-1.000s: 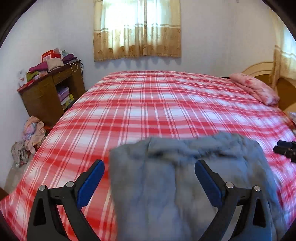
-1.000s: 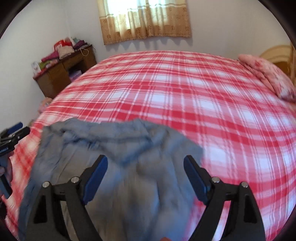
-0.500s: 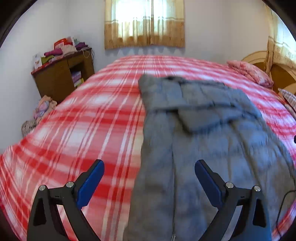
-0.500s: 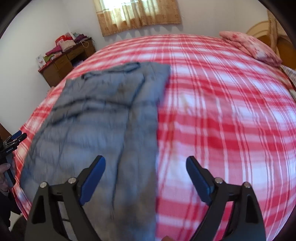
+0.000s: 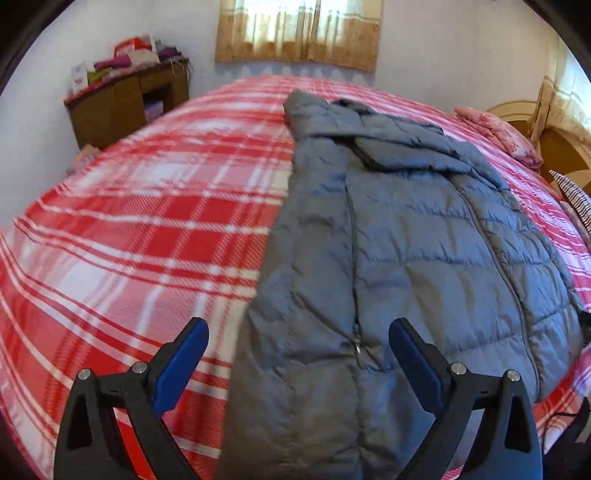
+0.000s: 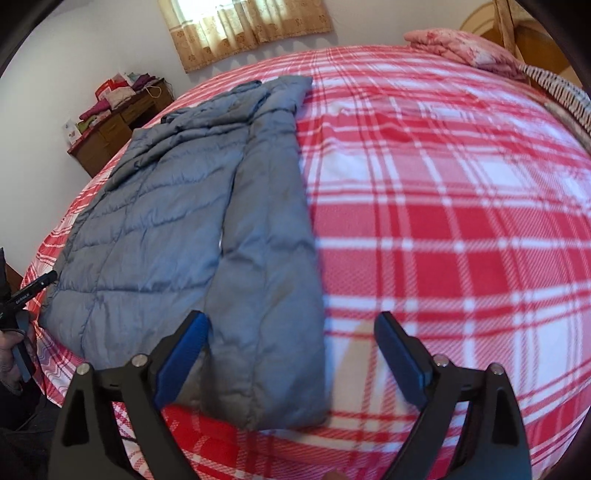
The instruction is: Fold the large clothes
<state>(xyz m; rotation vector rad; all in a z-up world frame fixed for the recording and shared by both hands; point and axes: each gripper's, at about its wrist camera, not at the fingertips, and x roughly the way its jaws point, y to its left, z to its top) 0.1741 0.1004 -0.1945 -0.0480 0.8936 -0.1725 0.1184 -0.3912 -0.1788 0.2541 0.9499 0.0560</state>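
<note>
I had the jacket lying flat on the bed, lengthwise, its hood end toward the far curtain and its hem at the near edge by me. It was grey, quilted, with a zip running down it.

My left gripper hung over the hem, its blue fingers spread wide on either side of the jacket's left part; nothing was pinched, the pads stood clear of the cloth. My right gripper hung over the jacket's near right corner, its jaws wide but closing a little, with that corner lying below and between them and the pads not pressing it.

In the right view I could see my left gripper at the left edge, in a hand, just beside the jacket's other corner. A pillow lay at the headboard end, well apart from the jacket. A cabinet piled with clothes stood by the far wall.
</note>
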